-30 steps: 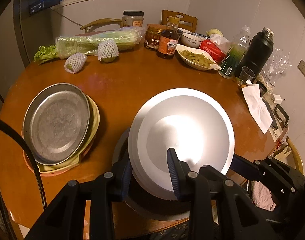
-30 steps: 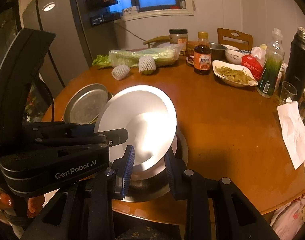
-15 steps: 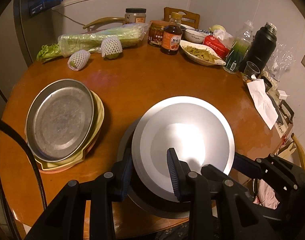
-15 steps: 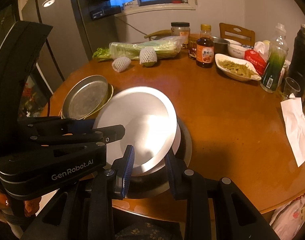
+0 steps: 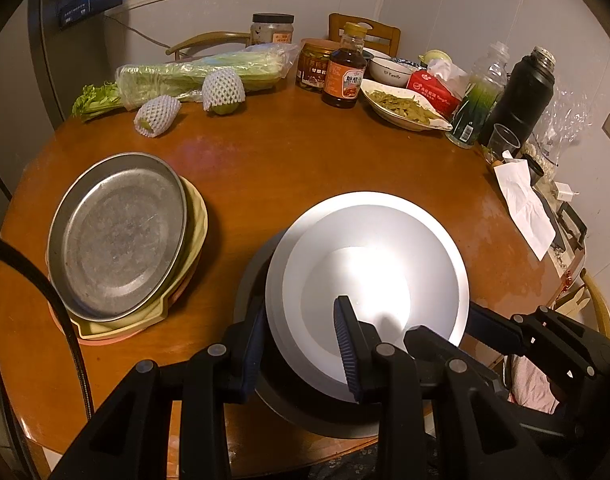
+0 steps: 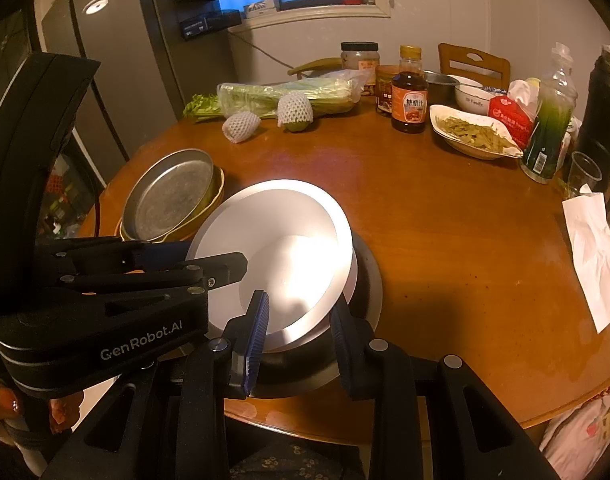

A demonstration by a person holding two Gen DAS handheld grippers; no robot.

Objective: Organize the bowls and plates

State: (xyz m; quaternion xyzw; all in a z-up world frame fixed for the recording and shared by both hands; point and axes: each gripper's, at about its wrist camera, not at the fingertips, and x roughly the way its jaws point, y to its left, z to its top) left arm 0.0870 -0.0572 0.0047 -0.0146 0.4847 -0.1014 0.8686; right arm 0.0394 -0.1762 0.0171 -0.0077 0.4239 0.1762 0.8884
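A white plate [image 5: 369, 264] [image 6: 281, 232] sits slightly tilted over a wider dark plate [image 5: 305, 412] [image 6: 369, 280] near the round table's front edge. The rim of another white dish [image 6: 354, 276] shows between them. My left gripper [image 5: 299, 340] is shut on the plate's near-left rim, one finger outside and one in the well. My right gripper [image 6: 301, 332] is shut on its near-right rim. To the left a metal tray [image 5: 121, 236] [image 6: 169, 196] lies on a yellow plate [image 5: 197, 216] and an orange one.
Along the back of the wooden table [image 5: 305, 160] lie bagged celery [image 5: 201, 72], two net-wrapped fruits [image 5: 223, 88], a sauce bottle [image 5: 345, 76], jars and a dish of greens [image 5: 401, 106]. A green bottle, black flask [image 5: 521, 92], cup and paper napkin [image 5: 525, 208] line the right.
The white plate has tipped down flatter onto the stack beneath it. Both grippers kept their hold on its rim.
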